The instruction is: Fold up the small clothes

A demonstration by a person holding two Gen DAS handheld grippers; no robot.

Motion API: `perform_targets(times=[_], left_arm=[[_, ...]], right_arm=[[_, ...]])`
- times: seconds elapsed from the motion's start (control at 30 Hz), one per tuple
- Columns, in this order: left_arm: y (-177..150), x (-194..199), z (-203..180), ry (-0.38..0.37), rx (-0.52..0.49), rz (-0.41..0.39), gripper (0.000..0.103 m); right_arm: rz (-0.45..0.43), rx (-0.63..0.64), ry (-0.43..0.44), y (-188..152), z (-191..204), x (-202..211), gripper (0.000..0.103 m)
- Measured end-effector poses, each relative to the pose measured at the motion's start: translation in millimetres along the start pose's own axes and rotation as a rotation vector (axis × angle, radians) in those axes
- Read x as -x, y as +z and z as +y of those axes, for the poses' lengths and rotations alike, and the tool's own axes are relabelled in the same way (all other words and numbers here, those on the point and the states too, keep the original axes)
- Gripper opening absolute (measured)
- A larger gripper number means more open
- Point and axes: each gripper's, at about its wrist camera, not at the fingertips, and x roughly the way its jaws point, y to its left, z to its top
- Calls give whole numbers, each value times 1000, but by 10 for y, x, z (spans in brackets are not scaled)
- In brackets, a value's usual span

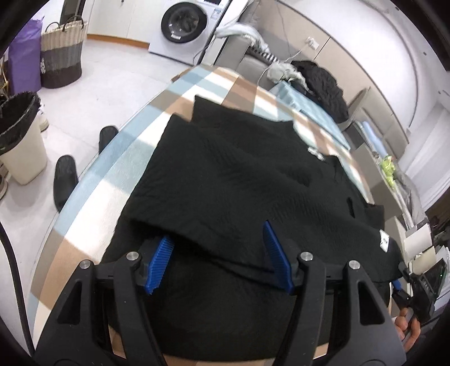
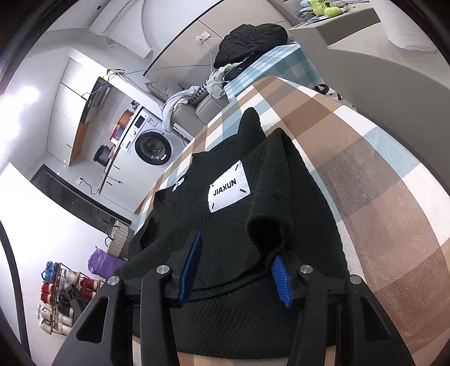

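A black knit garment (image 1: 239, 180) lies on the checked tablecloth (image 1: 92, 202), partly folded over itself. In the right wrist view the garment (image 2: 225, 247) shows a white JIAXUN label (image 2: 228, 186). My left gripper (image 1: 216, 261) is open over the garment's near edge, with a folded layer lying between its blue pads (image 1: 159, 263). My right gripper (image 2: 236, 270) is open too, low over the garment, with a rolled fold of cloth (image 2: 265, 225) resting against its right pad (image 2: 281, 283). The right gripper also shows at the far right edge of the left wrist view (image 1: 405, 281).
The table edge (image 1: 84, 174) runs along the left, with black slippers (image 1: 64, 174), a bin (image 1: 19, 135) and a woven basket (image 1: 62, 53) on the floor beyond. A pile of dark clothes (image 1: 323, 87) sits at the far end. A washing machine (image 1: 182, 25) stands behind.
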Motion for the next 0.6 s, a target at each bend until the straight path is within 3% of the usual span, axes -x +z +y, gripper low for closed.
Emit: perform_targets(times=[0.1,0.33,0.43,0.5,0.6], left_arm=[[32,27,-10,-20,17,-3,58],[-104,112,92,-111,80,100,58],[-131,105,125,-206,134,161,58],[-164,-44,144,-301,198,245,58],[-156,-123,96,-294,205,216,58]], right_arm=[[5,4,-5,-7,0,27,49],[20,-9,-2,-25,-25,26,49],[23,-4,3,-27,-5,16,49],[23,-5,7,-26,4,4,49],[26,-5,12,-20,6,-17,49]])
